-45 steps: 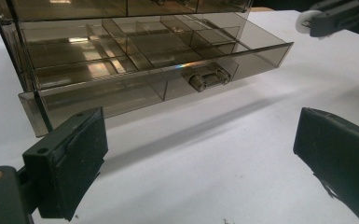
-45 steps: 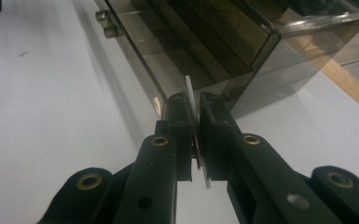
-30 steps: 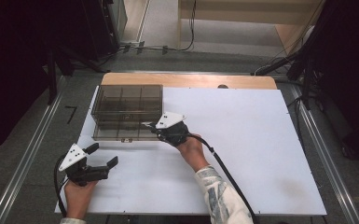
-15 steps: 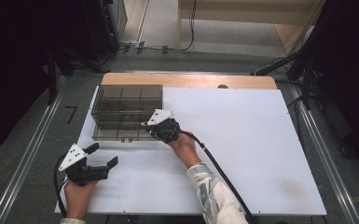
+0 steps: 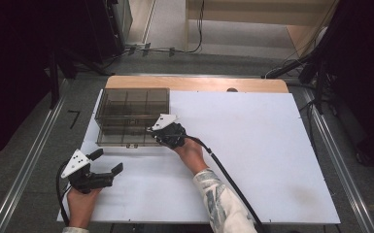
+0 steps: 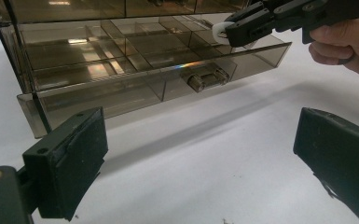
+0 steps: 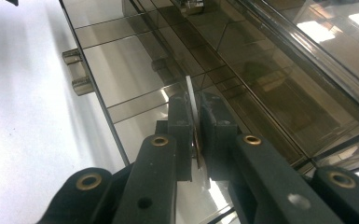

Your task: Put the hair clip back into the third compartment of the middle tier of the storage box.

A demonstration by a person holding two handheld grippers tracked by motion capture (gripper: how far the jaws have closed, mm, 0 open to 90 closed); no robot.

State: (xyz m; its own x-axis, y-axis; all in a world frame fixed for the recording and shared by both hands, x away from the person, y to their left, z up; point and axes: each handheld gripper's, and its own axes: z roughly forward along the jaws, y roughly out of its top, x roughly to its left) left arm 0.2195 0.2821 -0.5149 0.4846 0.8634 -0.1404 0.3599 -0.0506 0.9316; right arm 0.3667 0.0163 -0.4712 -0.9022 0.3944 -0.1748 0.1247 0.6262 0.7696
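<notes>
White bench [image 5: 252, 145] top, dark room around it. Your right tongs [image 5: 150, 130] are clamped on a thin white disc [image 7: 189, 100], held edge-up so it can drop straight into a compartment of the smoked plastic drawer [image 6: 135, 79] pulled out just below them. The organiser box [image 5: 132, 104] sits right behind the drawer. Your left tongs [image 5: 108, 162] stand wide open and empty, well back from the drawer front, near its small knob [image 6: 205, 79], probably parked ready to push it shut.
</notes>
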